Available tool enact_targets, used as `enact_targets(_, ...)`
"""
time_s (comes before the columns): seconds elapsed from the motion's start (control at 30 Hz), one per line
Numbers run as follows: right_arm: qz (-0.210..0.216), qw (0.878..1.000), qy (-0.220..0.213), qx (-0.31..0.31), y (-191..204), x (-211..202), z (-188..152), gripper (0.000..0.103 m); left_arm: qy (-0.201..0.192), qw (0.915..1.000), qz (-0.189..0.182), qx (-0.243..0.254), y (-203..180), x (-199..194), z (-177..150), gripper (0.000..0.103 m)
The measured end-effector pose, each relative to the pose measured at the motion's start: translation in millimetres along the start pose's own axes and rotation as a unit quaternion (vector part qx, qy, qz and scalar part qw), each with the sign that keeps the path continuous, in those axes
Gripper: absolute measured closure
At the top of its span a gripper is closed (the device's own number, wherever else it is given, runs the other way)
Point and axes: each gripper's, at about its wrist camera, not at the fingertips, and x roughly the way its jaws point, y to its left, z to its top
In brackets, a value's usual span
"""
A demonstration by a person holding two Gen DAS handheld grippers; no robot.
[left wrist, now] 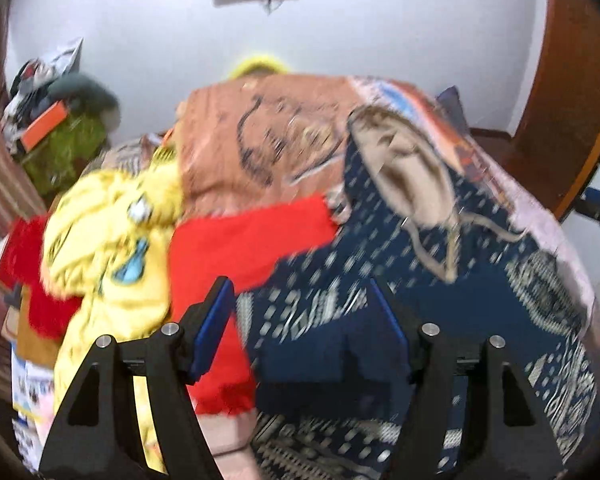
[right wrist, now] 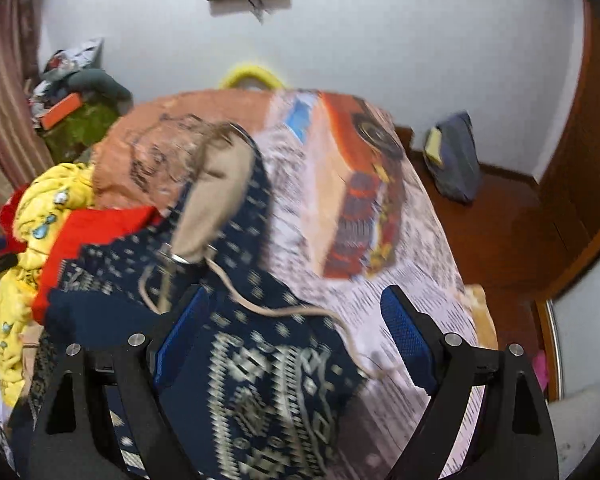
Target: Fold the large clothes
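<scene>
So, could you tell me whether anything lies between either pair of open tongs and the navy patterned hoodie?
Nothing visible does. The navy hoodie lies directly under the right tongs and the left tongs. A red garment overlaps only its far-left edge.

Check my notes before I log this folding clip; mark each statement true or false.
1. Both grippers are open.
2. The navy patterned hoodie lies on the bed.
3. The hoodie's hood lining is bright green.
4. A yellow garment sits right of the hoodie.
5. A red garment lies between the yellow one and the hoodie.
1. True: left gripper and right gripper both stand with jaws apart.
2. True: the navy hoodie lies on the bed.
3. False: the hood lining is beige.
4. False: the yellow garment lies left of it.
5. True: the red garment.
</scene>
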Motion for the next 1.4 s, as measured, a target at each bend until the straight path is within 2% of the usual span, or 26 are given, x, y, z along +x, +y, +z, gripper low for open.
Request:
enact_targets(0.1, 0.013, 1.000, -0.014, -0.017, 15.6, 1.3, 7.7, 0.017, -0.012, 0.9998, -0.017, 0.005, -18.4, 6.6, 24.5, 0.033)
enact_targets(0.17, 0.020, 0.999, -0.018, -0.027, 23.6, 9.3, 13.2, 0.017, -0.016, 0.9993, -0.035, 0.005, -31.1, 14.1, 36.9, 0.027)
enact_targets(0.27, 0.025, 0.999, -0.017, -0.032, 33.2, 25.3, 17.3, 0.017, -0.012, 0.9984, -0.054, 0.009, -49.4, 35.5, 54.6, 0.025)
enact_targets(0.43, 0.028, 0.999, 0.022, -0.025, 35.9, 75.4, 29.0, 0.017, 0.023, 0.9980, -0.056, 0.017, -73.7, 95.8, 80.2, 0.025)
enact_targets(0.6, 0.030, 0.997, 0.072, 0.002, 24.9, 130.3, 43.4, 0.017, 0.073, 0.9947, -0.071, -0.006, -78.8, 162.5, 96.2, 0.025)
enact_targets(0.67, 0.030, 0.996, 0.085, 0.010, 21.5, 150.0, 49.7, 0.017, 0.096, 0.9934, -0.063, -0.005, -78.6, 188.0, 101.3, 0.025)
enact_targets(0.73, 0.029, 0.994, 0.104, 0.019, 18.8, 168.6, 54.7, 0.017, 0.111, 0.9918, -0.060, -0.023, -74.1, 210.8, 104.7, 0.025)
enact_targets(0.83, 0.037, 0.990, 0.130, 0.028, 15.6, 192.8, 60.1, 0.017, 0.135, 0.9847, -0.081, -0.075, -60.3, 242.6, 104.9, 0.025)
enact_targets(1.0, 0.037, 0.988, 0.147, 0.039, 11.7, 220.6, 61.9, 0.018, 0.153, 0.9768, -0.100, -0.112, -55.8, 277.5, 100.4, 0.034)
enact_targets(1.1, 0.045, 0.987, 0.148, 0.050, 7.9, 229.2, 57.9, 0.021, 0.164, 0.9746, -0.103, -0.113, -61.5, 290.6, 95.4, 0.051)
enact_targets(1.13, 0.053, 0.987, 0.142, 0.057, 6.3, 229.2, 55.6, 0.026, 0.166, 0.9752, -0.100, -0.108, -64.3, 293.2, 93.1, 0.060)
enact_targets(1.17, 0.064, 0.986, 0.138, 0.065, 4.8, 228.5, 53.5, 0.035, 0.159, 0.9769, -0.099, -0.102, -66.6, 292.4, 91.4, 0.063)
enact_targets(1.2, 0.072, 0.986, 0.134, 0.068, 4.2, 227.4, 52.1, 0.038, 0.152, 0.9791, -0.094, -0.097, -68.8, 289.8, 90.3, 0.067)
enact_targets(1.23, 0.072, 0.987, 0.128, 0.066, 5.1, 225.9, 52.1, 0.047, 0.149, 0.9814, -0.084, -0.088, -71.5, 286.9, 89.3, 0.080)
enact_targets(1.27, 0.074, 0.988, 0.122, 0.059, 7.1, 221.6, 50.8, 0.060, 0.149, 0.9827, -0.075, -0.079, -74.7, 285.9, 88.8, 0.087)
enact_targets(1.3, 0.077, 0.989, 0.119, 0.052, 10.0, 219.5, 50.9, 0.068, 0.147, 0.9849, -0.064, -0.065, -77.6, 282.4, 88.3, 0.089)
enact_targets(1.33, 0.082, 0.989, 0.118, 0.046, 12.5, 216.2, 51.4, 0.085, 0.142, 0.9867, -0.058, -0.054, -79.7, 277.3, 88.4, 0.091)
enact_targets(1.37, 0.083, 0.989, 0.118, 0.042, 15.4, 212.5, 51.8, 0.092, 0.137, 0.9879, -0.056, -0.046, -81.4, 272.1, 88.9, 0.092)
enact_targets(1.4, 0.081, 0.989, 0.117, 0.038, 14.3, 210.5, 54.1, 0.092, 0.129, 0.9897, -0.052, -0.035, -83.2, 263.0, 89.9, 0.092)
